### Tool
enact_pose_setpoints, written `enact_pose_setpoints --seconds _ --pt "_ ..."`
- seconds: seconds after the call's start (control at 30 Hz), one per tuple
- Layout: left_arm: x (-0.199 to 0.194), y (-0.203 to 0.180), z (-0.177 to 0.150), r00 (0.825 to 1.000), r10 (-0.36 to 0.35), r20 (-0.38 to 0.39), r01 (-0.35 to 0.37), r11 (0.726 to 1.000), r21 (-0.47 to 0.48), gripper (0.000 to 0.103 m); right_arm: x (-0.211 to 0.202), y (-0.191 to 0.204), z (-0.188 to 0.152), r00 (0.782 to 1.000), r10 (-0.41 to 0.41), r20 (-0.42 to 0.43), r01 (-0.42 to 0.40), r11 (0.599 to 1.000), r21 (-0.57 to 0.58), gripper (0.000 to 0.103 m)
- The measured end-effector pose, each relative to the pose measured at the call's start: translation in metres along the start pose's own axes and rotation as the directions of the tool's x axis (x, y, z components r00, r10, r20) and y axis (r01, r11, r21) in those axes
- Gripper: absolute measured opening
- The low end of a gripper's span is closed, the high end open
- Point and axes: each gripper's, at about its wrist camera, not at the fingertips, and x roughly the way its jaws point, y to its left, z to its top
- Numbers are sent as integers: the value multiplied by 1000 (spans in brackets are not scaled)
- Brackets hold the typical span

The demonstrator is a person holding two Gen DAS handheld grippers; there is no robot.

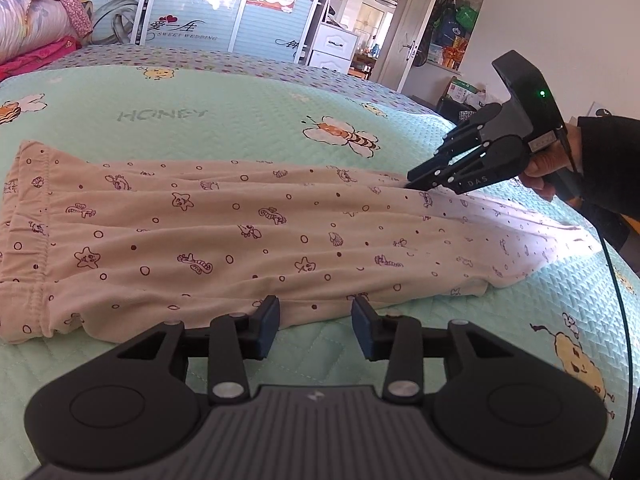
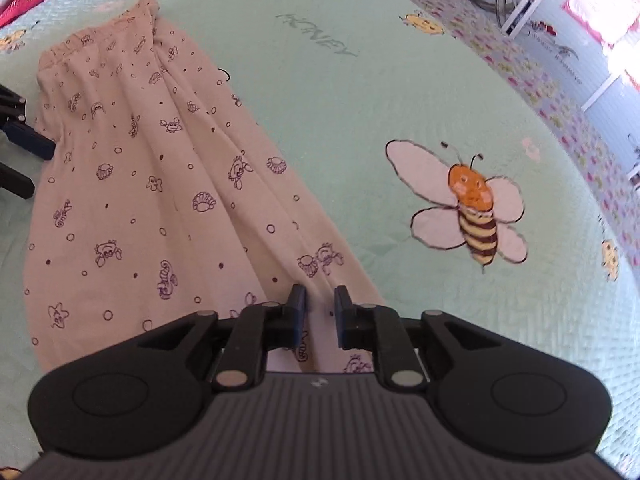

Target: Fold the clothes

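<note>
Pale pink patterned pajama pants (image 1: pixel 240 236) lie flat and lengthwise on the green bee bedspread (image 1: pixel 224 112), waistband at the left. My left gripper (image 1: pixel 315 326) is open at the near edge of the pants, fingers either side of the hem edge, holding nothing. My right gripper (image 1: pixel 418 185) touches the far edge of the pants toward the leg end. In the right wrist view the pants (image 2: pixel 160 200) run away from me and the right gripper (image 2: pixel 320 316) stands narrowly open over a ridge of fabric, not clamped. The left gripper's fingers (image 2: pixel 28 144) show at the left edge.
Folded bedding and a red cloth (image 1: pixel 36 28) are piled at the bed's far left. A wardrobe with posters (image 1: pixel 208 4) stands behind the bed, with a doorway (image 1: pixel 372 28) at the right. A black cable (image 1: pixel 620 320) hangs along the right side.
</note>
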Motion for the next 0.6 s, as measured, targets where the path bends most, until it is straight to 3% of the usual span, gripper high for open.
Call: enact_pose_setpoints --seconds 0.13,0.17,0.2,0.5,0.6 --pt "0 0 0 1000 -1 0 1 1000 1 43 3 0 2 1000 10 -15 -10 1000 -16 26" --pt "0 0 -1 1000 -2 0 2 1000 0 43 3 0 2 1000 14 -13 -14 1000 -17 21" --pt "0 0 -1 1000 -3 1 3 1000 -1 44 2 0 2 1000 16 -9 -17 1000 -19 1" --pt "-1 1 -2 1000 -4 3 4 1000 0 44 -16 -16 16 996 -70 61 70 998 2 1" --pt "-1 0 -3 1000 -6 3 6 1000 -1 44 -5 -22 18 996 -77 44 76 996 41 2"
